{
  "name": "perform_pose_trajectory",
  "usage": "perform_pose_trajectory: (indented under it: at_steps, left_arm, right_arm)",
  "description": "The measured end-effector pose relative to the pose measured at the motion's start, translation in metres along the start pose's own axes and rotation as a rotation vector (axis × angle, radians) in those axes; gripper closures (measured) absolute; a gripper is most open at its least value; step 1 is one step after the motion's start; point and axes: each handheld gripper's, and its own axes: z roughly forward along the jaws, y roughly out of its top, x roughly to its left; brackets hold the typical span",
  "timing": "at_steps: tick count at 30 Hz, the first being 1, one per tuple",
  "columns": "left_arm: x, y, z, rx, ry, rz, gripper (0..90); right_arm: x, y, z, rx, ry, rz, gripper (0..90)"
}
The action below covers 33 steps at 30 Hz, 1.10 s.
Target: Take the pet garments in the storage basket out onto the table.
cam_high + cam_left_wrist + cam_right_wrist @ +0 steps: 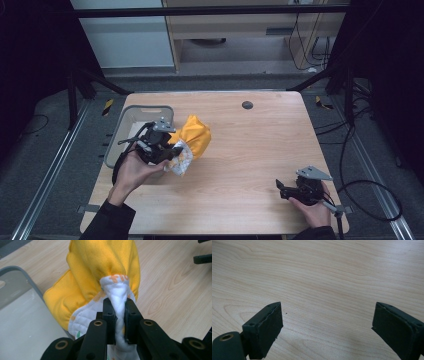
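A bunched yellow cloth (196, 135) with a white printed lining (117, 293) hangs over the left part of the wooden table (240, 165), beside the grey bin (131, 114). My left gripper (172, 150) is shut on a fold of the white lining, the cloth pinched between its two black pads (109, 315). In the left gripper view the yellow part bulges above the jaws and the bin's rim (27, 277) sits at the left. My right gripper (281, 187) rests low near the table's front right corner, jaws wide apart (325, 322) with only bare wood between them.
The grey bin stands at the table's left edge with a pale flat bottom (25, 325). A dark round hole (247, 105) marks the table's far side. Cables (370, 190) trail on the floor at the right. Bare wood stretches between the two grippers.
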Motion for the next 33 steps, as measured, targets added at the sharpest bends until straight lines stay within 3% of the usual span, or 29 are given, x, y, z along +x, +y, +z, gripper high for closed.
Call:
perform_pose_trajectory:
  at_steps: [17,33]
  left_arm:
    - [-0.029,0.003,0.041,0.033,-0.063,0.055,82.1]
    - [-0.043,-0.001,0.073,0.063,-0.102,0.077,82.1]
  right_arm:
    - [0.000,0.000,0.000,0.002,-0.005,-0.003,9.1]
    - [0.000,-0.001,0.001,0.007,-0.011,-0.001,8.7]
